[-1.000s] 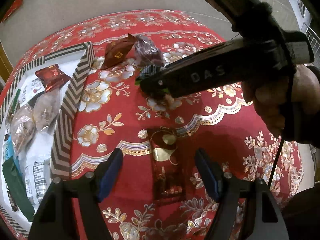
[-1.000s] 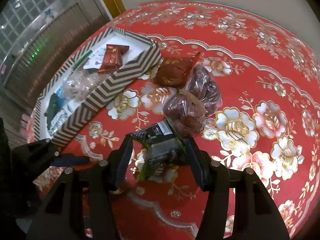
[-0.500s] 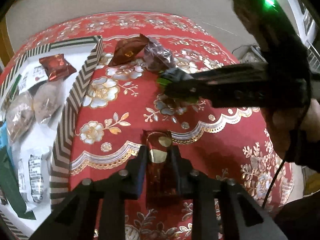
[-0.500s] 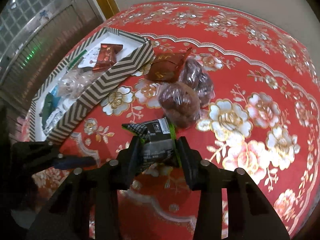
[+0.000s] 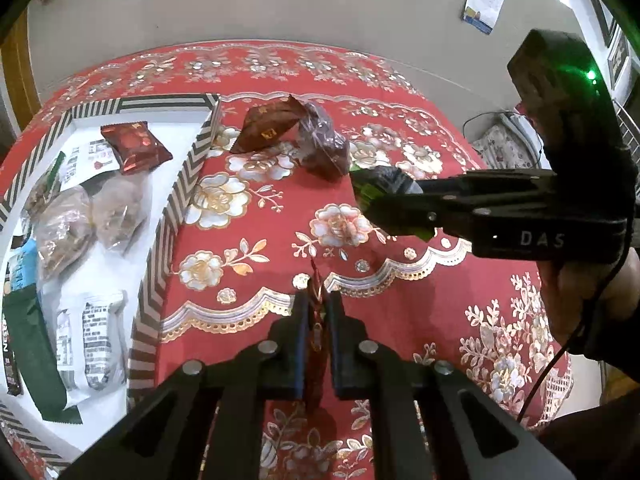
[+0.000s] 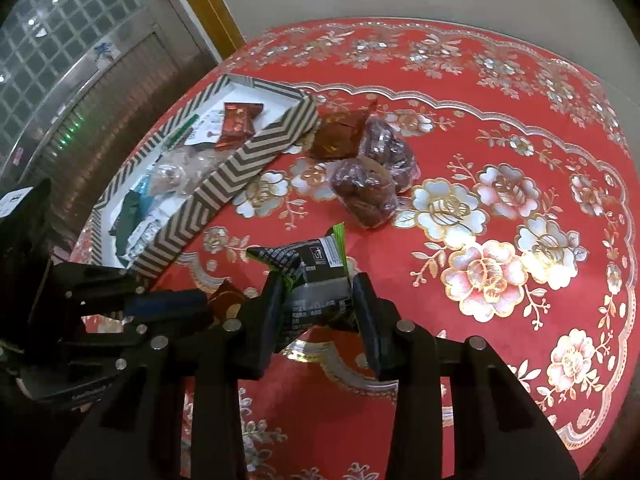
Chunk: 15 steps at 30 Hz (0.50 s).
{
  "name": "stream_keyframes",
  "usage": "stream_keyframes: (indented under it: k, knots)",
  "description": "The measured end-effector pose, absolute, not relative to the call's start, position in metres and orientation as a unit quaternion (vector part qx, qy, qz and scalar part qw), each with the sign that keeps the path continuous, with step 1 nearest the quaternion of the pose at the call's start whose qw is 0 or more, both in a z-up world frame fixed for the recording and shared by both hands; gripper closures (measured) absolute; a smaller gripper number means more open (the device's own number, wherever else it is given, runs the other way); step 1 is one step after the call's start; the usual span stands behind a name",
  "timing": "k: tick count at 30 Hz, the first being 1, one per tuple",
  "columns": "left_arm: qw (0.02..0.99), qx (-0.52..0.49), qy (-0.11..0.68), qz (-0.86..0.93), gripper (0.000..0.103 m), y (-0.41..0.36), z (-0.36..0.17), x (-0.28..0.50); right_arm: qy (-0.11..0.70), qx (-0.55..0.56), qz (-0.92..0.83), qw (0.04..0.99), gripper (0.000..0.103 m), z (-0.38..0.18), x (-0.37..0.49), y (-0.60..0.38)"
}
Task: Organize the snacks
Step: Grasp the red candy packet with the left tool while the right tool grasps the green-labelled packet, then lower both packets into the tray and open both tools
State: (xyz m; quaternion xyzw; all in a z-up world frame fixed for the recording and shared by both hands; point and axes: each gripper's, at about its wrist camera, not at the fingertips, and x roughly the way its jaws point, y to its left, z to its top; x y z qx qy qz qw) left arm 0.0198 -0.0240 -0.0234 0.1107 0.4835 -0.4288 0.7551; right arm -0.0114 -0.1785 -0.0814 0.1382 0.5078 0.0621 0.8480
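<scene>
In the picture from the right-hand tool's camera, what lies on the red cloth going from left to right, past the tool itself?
Chevron-striped box → brown foil packet → two clear bags of dark red snacks → bare flowered tablecloth.

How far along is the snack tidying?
Done: several packets already lie in the striped box. In hand: the left gripper pinches a red sachet, the right gripper a black packet. Left: a brown packet and two clear bags on the cloth.
</scene>
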Motion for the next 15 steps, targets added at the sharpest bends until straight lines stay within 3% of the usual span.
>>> stream_keyframes:
  k: [15]
  knots:
    - [0.781, 0.091, 0.456, -0.418, 0.093, -0.008, 0.005, 0.024, 0.497, 0.117, 0.074, 0.857, 0.068, -0.063, -0.010, -0.158]
